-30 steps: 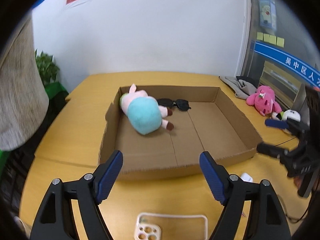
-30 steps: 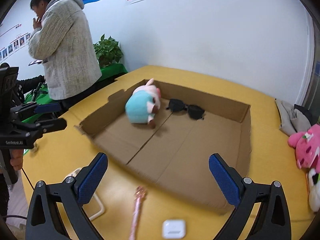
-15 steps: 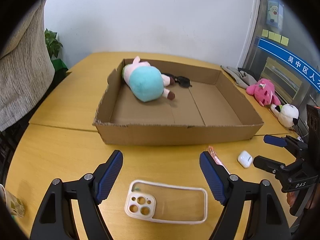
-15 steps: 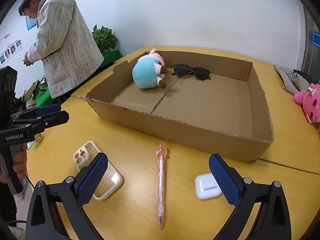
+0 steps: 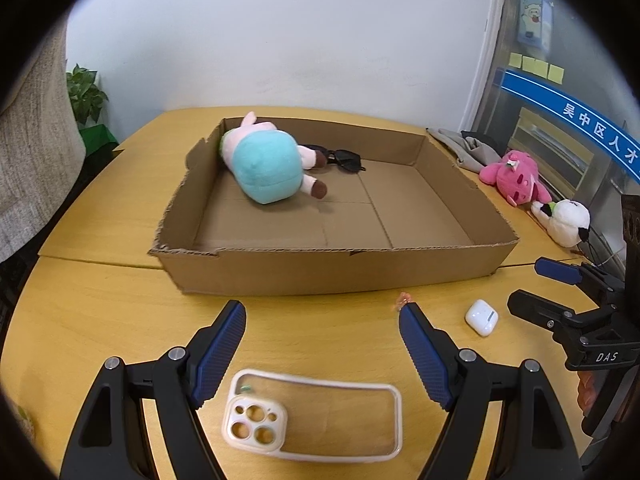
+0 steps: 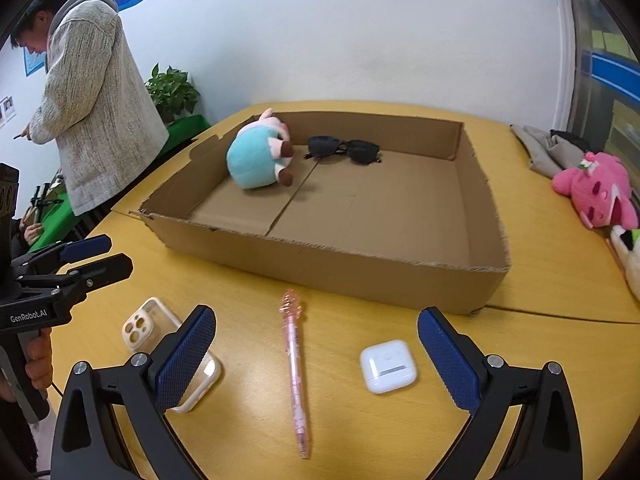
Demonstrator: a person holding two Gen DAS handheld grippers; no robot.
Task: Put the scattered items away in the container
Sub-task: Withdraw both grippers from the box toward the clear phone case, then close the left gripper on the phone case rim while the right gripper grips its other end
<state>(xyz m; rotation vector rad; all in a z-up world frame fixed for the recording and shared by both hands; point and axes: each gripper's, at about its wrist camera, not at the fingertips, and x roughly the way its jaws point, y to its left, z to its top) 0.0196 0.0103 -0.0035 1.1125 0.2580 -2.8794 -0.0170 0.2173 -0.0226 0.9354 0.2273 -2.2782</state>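
Left gripper: jaws spread wide, nothing between them, hovering low over the yellow table. Lower centre of the left wrist view, the clear phone case lies flat on the table just under and between the blue pads.

Right gripper: jaws also released and wide apart, holding nothing. In the right wrist view the pink pen lies lengthwise between the fingers, its ornament end toward the cardboard box. White earbud case sits on the table just right of the pen, inside the right pad. Phone case shows at lower left, partly behind the left pad.

Box occupies mid-frame in both views, open-topped. Inside, at its far left: a plush toy in a teal outfit lying on its side; black sunglasses just beside it against the far wall.

Outside the box, right edge of frame: pink plush and white plush on the table, well apart from the box. Grey cloth behind them.

Standing person in a grey cardigan, upper left of the right wrist view; potted plant beside.
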